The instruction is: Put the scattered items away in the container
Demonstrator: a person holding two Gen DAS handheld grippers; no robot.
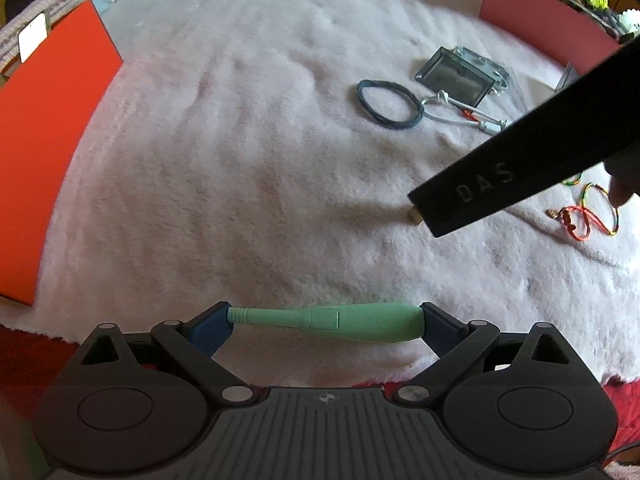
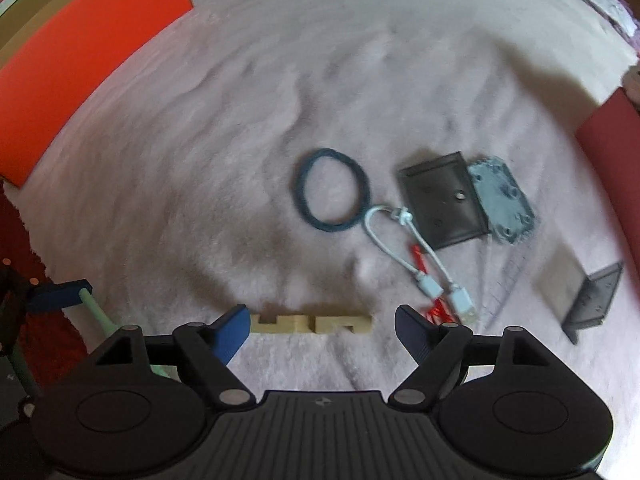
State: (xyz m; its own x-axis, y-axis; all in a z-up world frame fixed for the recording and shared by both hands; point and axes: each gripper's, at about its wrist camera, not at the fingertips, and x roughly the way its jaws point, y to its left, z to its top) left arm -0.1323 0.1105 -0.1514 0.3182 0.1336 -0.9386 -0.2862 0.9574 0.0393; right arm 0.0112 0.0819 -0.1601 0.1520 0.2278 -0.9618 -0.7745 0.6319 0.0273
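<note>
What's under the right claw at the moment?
Between the open fingers of the right claw a tan notched piece lies on the white fleece blanket. Its near edge, and whatever lies closer in, is covered by the claw's body.

A mint-green tapered tool (image 1: 344, 322) lies crosswise at the lower centre of the left wrist view, clamped end to end between two blue finger pads (image 1: 208, 326), thin ribbed end at left, thick end at right. A dark blue hair band (image 1: 390, 104) rests flat as an open ring at the upper right, its edge touching a looped white cable (image 1: 460, 114) with red ties. Just beyond sits a dark hinged case (image 1: 460, 74), opened flat. A red, yellow and green cord (image 1: 588, 216) curls at the right edge. In the right wrist view, a beige notched block (image 2: 312, 323) lies flat at lower centre.
</note>
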